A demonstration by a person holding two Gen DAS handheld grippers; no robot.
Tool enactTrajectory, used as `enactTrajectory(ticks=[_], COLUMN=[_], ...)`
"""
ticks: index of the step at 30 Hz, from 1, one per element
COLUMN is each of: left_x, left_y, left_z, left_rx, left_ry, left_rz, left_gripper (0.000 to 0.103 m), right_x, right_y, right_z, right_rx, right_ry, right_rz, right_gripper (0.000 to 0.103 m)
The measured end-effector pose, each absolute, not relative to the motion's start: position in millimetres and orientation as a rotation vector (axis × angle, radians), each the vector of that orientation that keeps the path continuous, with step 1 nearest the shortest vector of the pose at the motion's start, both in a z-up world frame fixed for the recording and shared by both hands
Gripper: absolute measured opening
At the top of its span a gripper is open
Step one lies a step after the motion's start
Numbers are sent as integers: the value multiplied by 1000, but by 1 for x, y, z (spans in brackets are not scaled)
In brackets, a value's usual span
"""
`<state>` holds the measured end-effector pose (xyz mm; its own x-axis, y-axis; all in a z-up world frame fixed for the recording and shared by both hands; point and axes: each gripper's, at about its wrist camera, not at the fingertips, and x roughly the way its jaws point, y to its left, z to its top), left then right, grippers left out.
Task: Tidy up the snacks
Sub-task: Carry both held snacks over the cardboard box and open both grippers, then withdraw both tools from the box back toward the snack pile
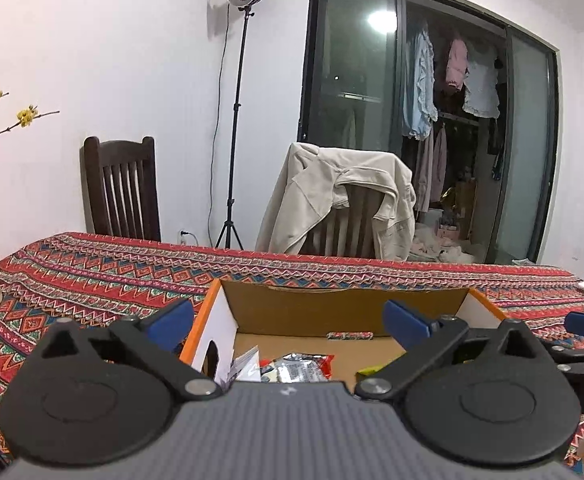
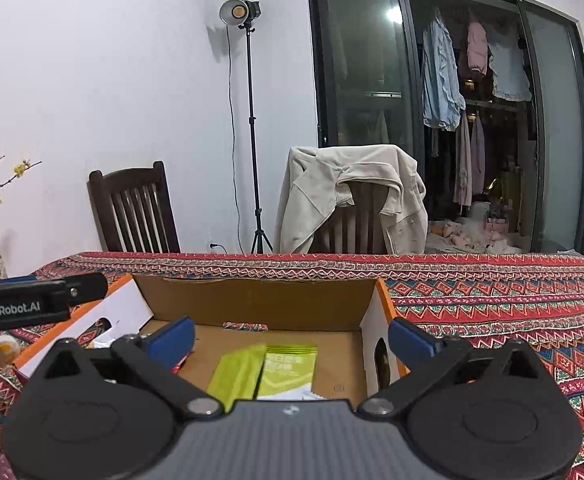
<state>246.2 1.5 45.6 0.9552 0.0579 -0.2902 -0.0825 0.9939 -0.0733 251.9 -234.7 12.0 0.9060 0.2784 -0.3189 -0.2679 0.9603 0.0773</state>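
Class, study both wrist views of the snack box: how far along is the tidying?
Done: green packets and a red-and-silver packet lie inside the box. In hand: nothing; the left gripper and right gripper are open and empty over it. Left: no loose snacks clearly show on the tablecloth, so little seems to remain.

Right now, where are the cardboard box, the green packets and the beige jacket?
Box (image 2: 251,300): right wrist view, on its inner back wall.
Green packets (image 2: 287,368): right wrist view, on the printed face of the right one.
Jacket (image 1: 312,200): left wrist view, on the part draped over the chair's back.
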Motion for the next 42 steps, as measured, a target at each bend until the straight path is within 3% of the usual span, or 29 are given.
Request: enactTrajectory(ticks=[19,42], left_x=[185,85], left_y=[9,35], left_z=[66,4], left_rx=[-63,-85], left_ry=[292,369], left_rz=[58,48], left_gripper=[103,103], right_x=[180,81], right_y=[-239,-256], right_z=[35,-21], right_rx=[-22,3], right_ry=[305,425], right_rz=[296,301], right_gripper=[103,103])
